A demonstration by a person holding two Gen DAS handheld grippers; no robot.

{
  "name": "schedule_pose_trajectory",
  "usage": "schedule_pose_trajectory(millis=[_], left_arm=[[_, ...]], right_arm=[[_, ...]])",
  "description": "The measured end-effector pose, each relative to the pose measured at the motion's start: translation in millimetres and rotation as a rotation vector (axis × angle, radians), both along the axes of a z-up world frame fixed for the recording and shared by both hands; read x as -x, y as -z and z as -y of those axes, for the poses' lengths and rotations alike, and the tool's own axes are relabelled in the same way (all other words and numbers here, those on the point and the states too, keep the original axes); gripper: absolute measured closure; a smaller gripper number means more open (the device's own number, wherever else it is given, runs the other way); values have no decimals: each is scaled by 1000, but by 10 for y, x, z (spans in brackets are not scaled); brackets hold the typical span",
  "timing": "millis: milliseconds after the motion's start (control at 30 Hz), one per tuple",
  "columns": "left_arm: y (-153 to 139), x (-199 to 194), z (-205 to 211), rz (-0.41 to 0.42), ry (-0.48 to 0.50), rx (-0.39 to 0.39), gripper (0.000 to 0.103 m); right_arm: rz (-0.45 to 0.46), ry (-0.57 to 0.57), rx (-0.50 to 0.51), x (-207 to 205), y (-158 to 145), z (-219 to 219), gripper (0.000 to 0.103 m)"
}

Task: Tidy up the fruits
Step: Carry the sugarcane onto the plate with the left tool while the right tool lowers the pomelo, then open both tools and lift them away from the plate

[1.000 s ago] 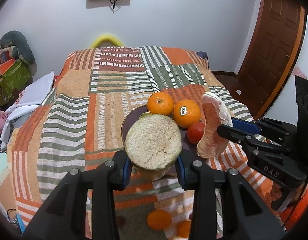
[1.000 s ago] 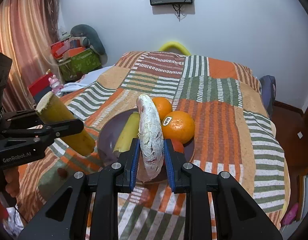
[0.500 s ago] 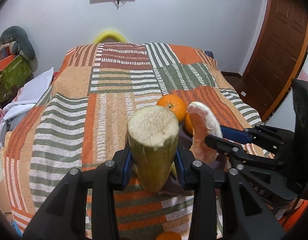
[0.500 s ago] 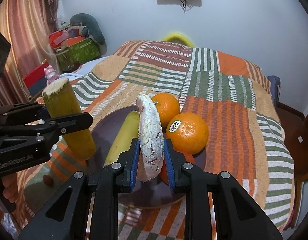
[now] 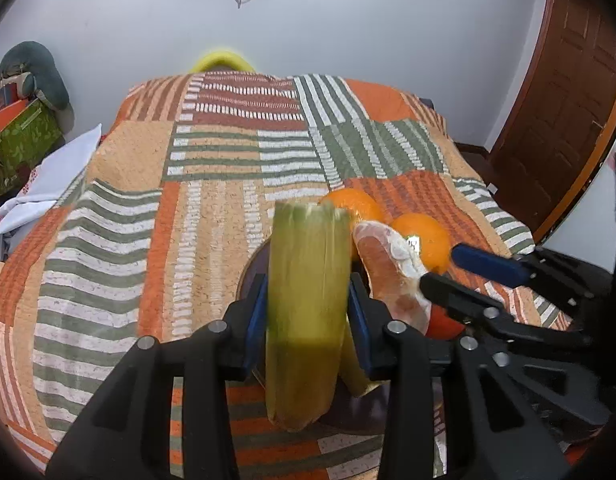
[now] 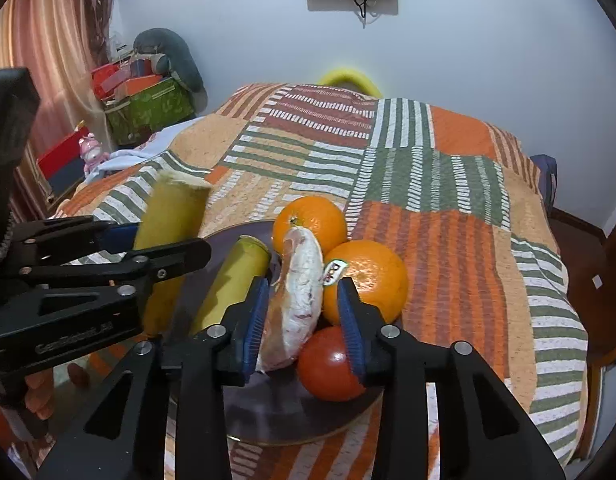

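Observation:
My left gripper [image 5: 308, 312] is shut on a yellow-green cut stalk [image 5: 305, 300], held upright over the near left rim of the dark plate [image 6: 291, 420]; the stalk also shows in the right wrist view [image 6: 167, 236]. My right gripper [image 6: 303, 316] is open around a peeled pomelo wedge [image 6: 297, 292] that rests on the plate; the wedge also shows in the left wrist view [image 5: 388, 272]. On the plate lie a second stalk piece [image 6: 231, 280], two oranges [image 6: 364, 276] and a tomato [image 6: 328, 364].
The plate sits on a bed with a striped patchwork quilt [image 5: 227, 168]. Boxes and a stuffed toy [image 6: 155, 92] stand at the left wall. A wooden door [image 5: 564, 92] is at the right.
Both grippers have come down and forward to the plate. The left stalk has tipped upright. The right jaws have opened and the pomelo wedge now rests on the plate.

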State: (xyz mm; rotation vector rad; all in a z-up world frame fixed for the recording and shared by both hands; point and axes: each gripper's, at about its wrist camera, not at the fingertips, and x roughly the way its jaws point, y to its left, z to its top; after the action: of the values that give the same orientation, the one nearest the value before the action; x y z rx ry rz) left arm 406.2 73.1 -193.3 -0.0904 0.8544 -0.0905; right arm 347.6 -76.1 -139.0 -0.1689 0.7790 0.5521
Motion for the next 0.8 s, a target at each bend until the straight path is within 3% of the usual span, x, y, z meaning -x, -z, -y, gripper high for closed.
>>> schedule_pose_trajectory(millis=[100, 200, 367, 700, 800], left_arm=[[83, -46, -23, -29, -29, -23, 65], [121, -56, -89, -50, -27, 36, 65], [52, 23, -53, -35, -24, 9, 65], [-390, 507, -34, 44, -13, -39, 65], [-551, 705, -56, 71, -19, -45, 65]], right_arm=[[3, 10, -2, 15, -5, 52, 68], [-3, 15, -14, 14, -1, 101, 67], [4, 16, 1, 42, -2, 115, 65], [23, 24, -5, 259, -198, 166, 64], [39, 27, -7, 370, -303, 184, 58]])
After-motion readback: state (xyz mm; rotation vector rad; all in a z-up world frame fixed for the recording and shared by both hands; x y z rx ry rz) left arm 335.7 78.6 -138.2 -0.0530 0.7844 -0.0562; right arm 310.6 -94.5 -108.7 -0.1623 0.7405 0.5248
